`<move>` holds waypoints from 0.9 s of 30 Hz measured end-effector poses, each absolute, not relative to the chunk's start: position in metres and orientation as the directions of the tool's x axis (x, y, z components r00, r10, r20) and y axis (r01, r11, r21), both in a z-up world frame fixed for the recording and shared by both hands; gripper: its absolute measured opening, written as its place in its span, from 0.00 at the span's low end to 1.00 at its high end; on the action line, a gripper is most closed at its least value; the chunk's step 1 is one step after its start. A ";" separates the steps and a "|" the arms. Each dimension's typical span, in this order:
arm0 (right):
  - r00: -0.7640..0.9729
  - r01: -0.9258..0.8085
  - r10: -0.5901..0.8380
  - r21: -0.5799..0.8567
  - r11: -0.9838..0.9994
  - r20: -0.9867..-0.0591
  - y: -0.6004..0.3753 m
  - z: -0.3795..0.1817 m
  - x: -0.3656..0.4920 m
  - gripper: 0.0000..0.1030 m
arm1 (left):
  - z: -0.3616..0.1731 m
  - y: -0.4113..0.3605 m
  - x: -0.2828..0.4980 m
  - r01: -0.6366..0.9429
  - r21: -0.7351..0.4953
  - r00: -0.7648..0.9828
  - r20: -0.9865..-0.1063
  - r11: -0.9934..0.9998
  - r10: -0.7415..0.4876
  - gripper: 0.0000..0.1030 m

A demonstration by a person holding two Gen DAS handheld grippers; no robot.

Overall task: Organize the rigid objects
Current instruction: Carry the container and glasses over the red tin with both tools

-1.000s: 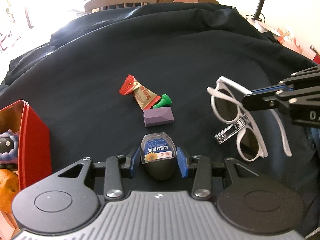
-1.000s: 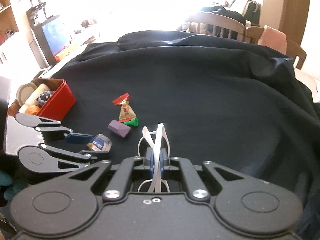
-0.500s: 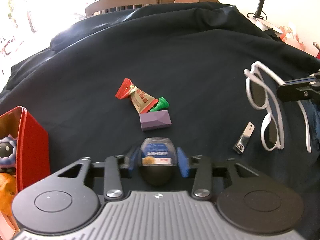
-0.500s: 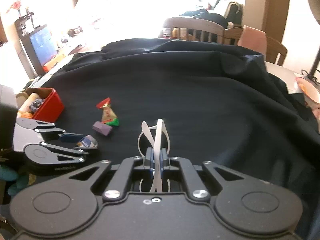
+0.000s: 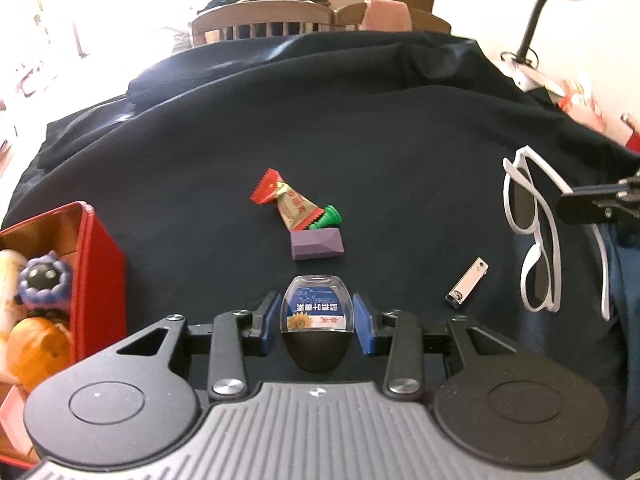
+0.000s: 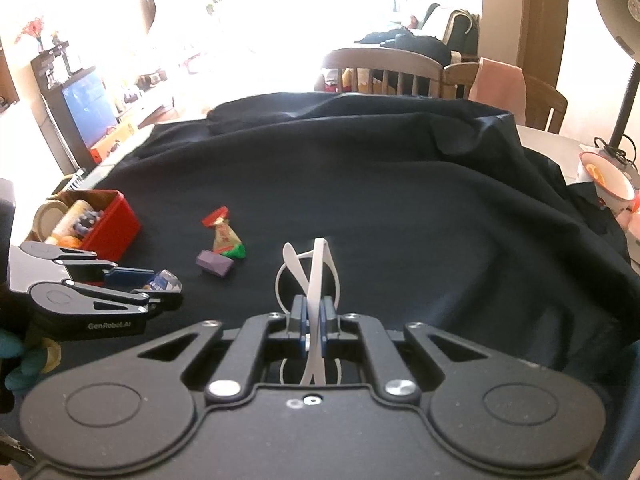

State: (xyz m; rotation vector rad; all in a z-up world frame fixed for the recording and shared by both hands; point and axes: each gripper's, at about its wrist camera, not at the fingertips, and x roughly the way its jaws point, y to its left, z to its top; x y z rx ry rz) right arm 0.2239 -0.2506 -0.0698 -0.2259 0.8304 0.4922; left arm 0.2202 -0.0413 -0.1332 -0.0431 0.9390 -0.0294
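My left gripper (image 5: 317, 318) is shut on a small clear-topped black case with a blue label (image 5: 317, 322), held just above the dark cloth. My right gripper (image 6: 312, 320) is shut on white-framed sunglasses (image 6: 316, 268), which hang off the cloth at the right in the left wrist view (image 5: 536, 236). On the cloth lie a red-and-tan candy wrapper (image 5: 286, 202), a green piece (image 5: 327, 217), a purple block (image 5: 316, 243) and a metal nail clipper (image 5: 467, 282). A red box (image 5: 102, 264) stands at the left.
The red box (image 6: 106, 222) holds an orange, a purple plush toy and a jar. Wooden chairs (image 6: 384, 70) stand behind the cloth-covered table. A desk lamp (image 5: 556, 4) and a bowl (image 6: 608, 180) are at the far right. A gloved hand (image 6: 20, 360) shows at the lower left.
The sunglasses have been lifted off the nail clipper and carried to the right. The case in my left gripper has risen slightly off the cloth.
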 end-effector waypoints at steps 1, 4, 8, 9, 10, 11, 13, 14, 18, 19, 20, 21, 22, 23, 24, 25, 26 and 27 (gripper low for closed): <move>0.572 -0.506 0.335 0.000 0.863 -0.749 -0.249 -0.068 0.222 0.05 | -0.130 -0.039 0.218 -0.002 -0.056 0.594 -0.804 0.998 -0.044 0.37; 0.573 -0.515 0.356 0.013 0.857 -0.739 -0.243 -0.062 0.218 0.05 | -0.120 -0.030 0.211 -0.030 -0.070 0.603 -0.797 0.997 -0.038 0.37; 0.571 -0.540 0.390 0.028 0.841 -0.723 -0.229 -0.054 0.211 0.05 | -0.108 -0.015 0.201 -0.066 -0.085 0.616 -0.787 0.994 -0.027 0.37; 0.570 -0.549 0.400 0.029 0.835 -0.718 -0.225 -0.052 0.209 0.05 | -0.104 -0.012 0.198 -0.072 -0.087 0.621 -0.784 0.994 -0.024 0.37; 0.570 -0.557 0.408 0.030 0.830 -0.714 -0.221 -0.049 0.207 0.05 | -0.101 -0.007 0.195 -0.078 -0.089 0.625 -0.780 0.993 -0.021 0.37; 0.568 -0.565 0.418 0.033 0.824 -0.709 -0.216 -0.046 0.205 0.05 | -0.097 -0.004 0.192 -0.083 -0.089 0.630 -0.777 0.993 -0.017 0.37; 0.566 -0.582 0.437 0.036 0.812 -0.699 -0.206 -0.042 0.201 0.05 | -0.091 0.004 0.186 -0.094 -0.092 0.638 -0.770 0.991 -0.011 0.37; 0.565 -0.588 0.444 0.038 0.808 -0.695 -0.201 -0.040 0.200 0.05 | -0.088 0.008 0.183 -0.101 -0.094 0.643 -0.766 0.990 -0.007 0.37; 0.559 -0.613 0.469 0.041 0.789 -0.684 -0.179 -0.034 0.194 0.05 | -0.078 0.023 0.173 -0.125 -0.098 0.655 -0.756 0.987 0.008 0.37; 0.556 -0.620 0.476 0.042 0.784 -0.681 -0.173 -0.033 0.193 0.05 | -0.076 0.027 0.170 -0.130 -0.098 0.657 -0.754 0.987 0.012 0.37; 0.553 -0.626 0.482 0.043 0.779 -0.680 -0.168 -0.032 0.192 0.05 | -0.074 0.032 0.167 -0.135 -0.097 0.658 -0.753 0.986 0.016 0.37; 0.550 -0.633 0.488 0.043 0.773 -0.678 -0.162 -0.031 0.191 0.05 | -0.073 0.037 0.165 -0.142 -0.098 0.659 -0.752 0.985 0.020 0.37; 0.546 -0.641 0.494 0.043 0.767 -0.677 -0.156 -0.031 0.190 0.05 | -0.072 0.042 0.161 -0.149 -0.099 0.660 -0.751 0.984 0.024 0.37; 0.541 -0.649 0.501 0.043 0.759 -0.675 -0.149 -0.030 0.189 0.05 | -0.071 0.047 0.159 -0.155 -0.101 0.660 -0.750 0.983 0.027 0.37; 0.538 -0.657 0.507 0.042 0.753 -0.674 -0.143 -0.030 0.187 0.05 | -0.070 0.053 0.155 -0.161 -0.102 0.661 -0.750 0.982 0.030 0.37; 0.533 -0.665 0.514 0.042 0.745 -0.672 -0.136 -0.029 0.186 0.05 | -0.070 0.057 0.153 -0.166 -0.102 0.661 -0.750 0.981 0.034 0.37; 0.530 -0.672 0.520 0.042 0.739 -0.670 -0.130 -0.028 0.185 0.05 | -0.069 0.063 0.151 -0.172 -0.101 0.661 -0.749 0.980 0.038 0.37; 0.526 -0.680 0.525 0.040 0.732 -0.669 -0.122 -0.028 0.184 0.05 | -0.068 0.067 0.148 -0.177 -0.102 0.661 -0.749 0.979 0.041 0.37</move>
